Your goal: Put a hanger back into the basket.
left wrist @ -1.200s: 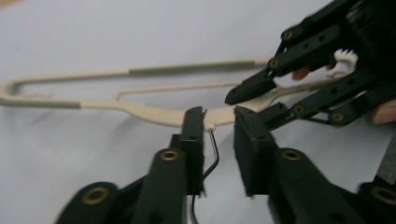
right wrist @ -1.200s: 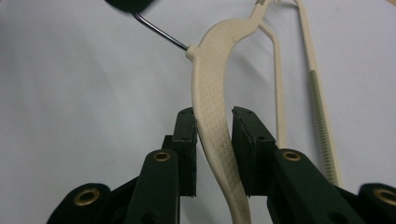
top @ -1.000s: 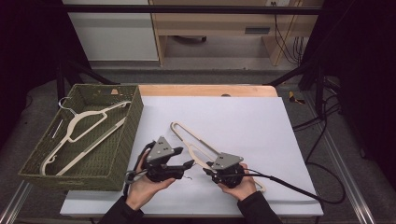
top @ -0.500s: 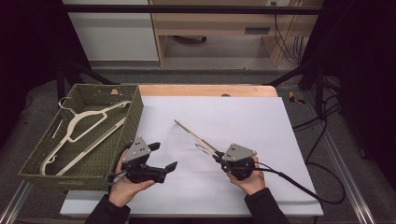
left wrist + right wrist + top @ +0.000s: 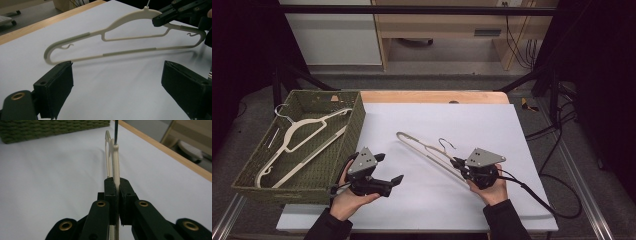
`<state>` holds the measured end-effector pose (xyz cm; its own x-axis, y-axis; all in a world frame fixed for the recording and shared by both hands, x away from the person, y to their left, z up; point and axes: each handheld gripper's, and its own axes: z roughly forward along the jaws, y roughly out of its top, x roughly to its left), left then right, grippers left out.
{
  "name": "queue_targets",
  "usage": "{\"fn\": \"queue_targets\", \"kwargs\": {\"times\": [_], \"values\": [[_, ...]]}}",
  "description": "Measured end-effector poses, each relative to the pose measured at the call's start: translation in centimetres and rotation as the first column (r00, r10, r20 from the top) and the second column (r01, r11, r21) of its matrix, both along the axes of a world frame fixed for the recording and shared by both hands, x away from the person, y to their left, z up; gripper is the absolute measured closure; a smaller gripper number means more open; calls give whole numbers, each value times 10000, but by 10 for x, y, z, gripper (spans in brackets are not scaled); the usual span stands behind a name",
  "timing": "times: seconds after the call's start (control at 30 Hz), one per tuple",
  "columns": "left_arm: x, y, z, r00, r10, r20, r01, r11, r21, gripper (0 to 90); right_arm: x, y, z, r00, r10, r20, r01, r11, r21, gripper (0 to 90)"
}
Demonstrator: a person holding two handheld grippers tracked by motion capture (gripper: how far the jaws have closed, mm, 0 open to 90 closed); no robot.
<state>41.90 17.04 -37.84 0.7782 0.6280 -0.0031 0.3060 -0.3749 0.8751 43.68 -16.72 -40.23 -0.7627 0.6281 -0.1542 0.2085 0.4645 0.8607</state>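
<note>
A cream plastic hanger [image 5: 424,149] with a metal hook is tilted up off the white table sheet [image 5: 462,120]. My right gripper [image 5: 457,163] is shut on its near shoulder. In the right gripper view the jaws pinch the thin hanger [image 5: 115,157] edge-on, having just closed tighter. My left gripper [image 5: 391,169] sits to the left, apart from the hanger; its jaws have just been opening and nothing is between them. In the left gripper view the hanger [image 5: 125,51] stands beyond the wide-apart pads [image 5: 58,83], with the right gripper [image 5: 161,20] clamped near its hook.
A green woven basket [image 5: 358,122] stands at the table's left edge and holds cream hangers [image 5: 304,137]. A wooden strip [image 5: 432,96] runs along the far edge. The right gripper's cable [image 5: 537,200] trails to the right.
My left gripper let go of the hanger, opened and drew away to the left. My right gripper rose with the hanger, tipping it up off the sheet.
</note>
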Motion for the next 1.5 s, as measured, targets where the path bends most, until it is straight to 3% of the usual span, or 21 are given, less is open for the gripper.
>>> {"fn": "queue_targets", "kwargs": {"times": [0.13,0.37,0.5,0.73,0.9,1.07,1.17,1.3,1.37,1.4,1.47,1.5], "values": [[3,-2,5,9998,-156,130,155,9998,81,104,-3,6,2,9976,593,-346,-581,9978,331,867],[14,-14,7,9971,-756,135,748,9960,485,154,-10,17,8,9851,1545,-750,-1477,9850,892,867],[20,-27,7,9921,-1256,43,1247,9883,879,207,-11,19,9,9764,1942,-942,-1817,9751,1271,867],[27,-46,2,9835,-1806,-40,1795,9744,1355,337,-15,25,12,9660,2369,-1040,-2242,9671,1203,867],[26,-50,1,9733,-2297,2,2268,9610,1585,539,-16,28,12,9589,2580,-1183,-2457,9632,1093,867],[22,-50,1,9734,-2288,-108,2264,9541,1960,615,-15,28,11,9526,2730,-1344,-2590,9593,1130,865],[20,-49,2,9713,-2378,-90,2339,9469,2207,656,-15,28,11,9532,2723,-1309,-2601,9601,1031,847],[15,-48,2,9655,-2557,-504,2605,9431,2064,743,-15,27,11,9679,2296,-1026,-2216,9715,837,779],[14,-47,1,9641,-2538,-781,2641,9475,1802,768,-15,27,11,9724,2175,-841,-2107,9741,826,748],[13,-46,2,9625,-2574,-859,2693,9450,1853,776,-15,27,11,9745,2091,-815,-2024,9757,835,734],[11,-47,1,9625,-2524,-992,2664,9485,1712,790,-14,27,11,9767,1998,-780,-1931,9775,852,701],[11,-47,1,9583,-2628,-1123,2800,9421,1845,801,-14,27,11,9788,1912,-731,-1851,9792,828,676]]}}
